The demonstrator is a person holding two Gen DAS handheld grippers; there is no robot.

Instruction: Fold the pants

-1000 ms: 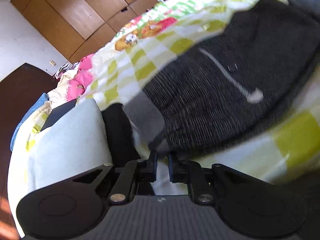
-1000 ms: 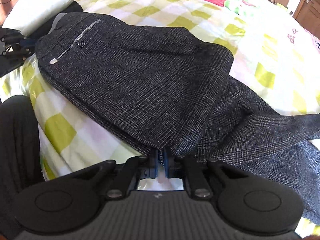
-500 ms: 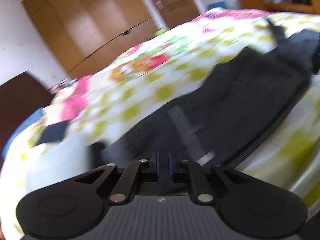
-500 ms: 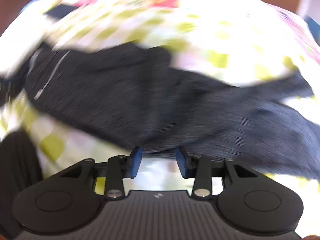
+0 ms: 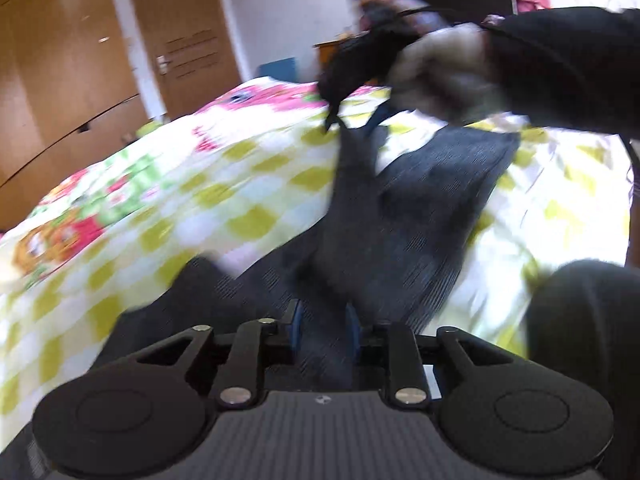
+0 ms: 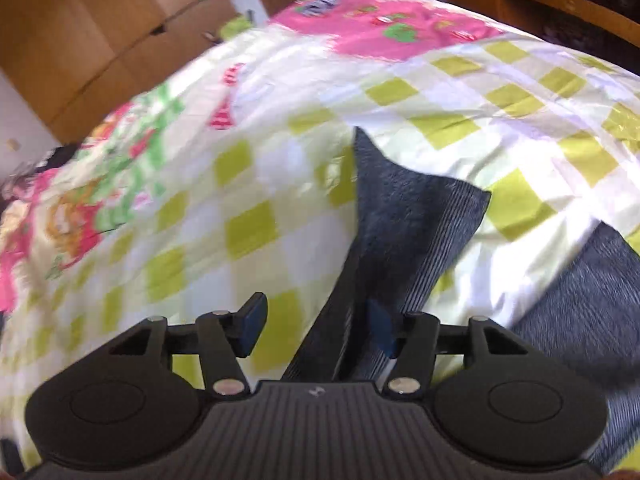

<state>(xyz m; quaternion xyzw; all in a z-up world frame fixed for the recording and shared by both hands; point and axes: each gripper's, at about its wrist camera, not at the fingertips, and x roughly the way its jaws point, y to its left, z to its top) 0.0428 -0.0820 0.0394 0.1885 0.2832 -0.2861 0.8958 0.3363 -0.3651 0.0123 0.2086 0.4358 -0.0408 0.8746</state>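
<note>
Checked bedspread point(image 6: 248, 232) before wooden wardrobes point(image 5: 60, 92), perhaps a door point(image 5: 188, 56).

One pair of dark grey pants point(image 5: 404, 216) lies on one bed, under one quilt point(image 5: 168, 200) checked in yellow-green and white; in the right wrist view two separate stretches of the cloth show, one at centre and one at 4 o'clock. Two grippers: left gripper point(image 5: 322, 322) at 6 o'clock in its own view, right gripper point(image 5: 352, 128) at 1 o'clock there, held by one hand point(image 5: 444, 76) in one black sleeve point(image 5: 560, 64). Two blue pads point(image 6: 252, 322) per gripper; one brown door point(image 5: 188, 52), one wooden wardrobe front point(image 5: 52, 92) at 10 o'clock.
</note>
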